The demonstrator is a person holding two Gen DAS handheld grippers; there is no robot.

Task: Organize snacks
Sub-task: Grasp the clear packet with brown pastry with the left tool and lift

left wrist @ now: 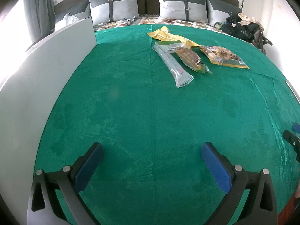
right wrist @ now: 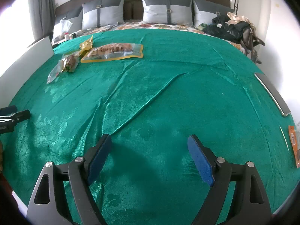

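Both the left gripper [left wrist: 152, 150] and right gripper [right wrist: 149, 142] are hovering spread apart over the green cloth [left wrist: 131, 103], snack packets [left wrist: 187, 56] lying well ahead, grey board [left wrist: 46, 60] standing left.

Right gripper [right wrist: 149, 150] jaws wide apart over wrinkled green cloth [right wrist: 168, 93], snack packets [right wrist: 112, 53] clustered far left, orange packet [right wrist: 294, 144] at right edge, grey pillows [right wrist: 166, 9] behind
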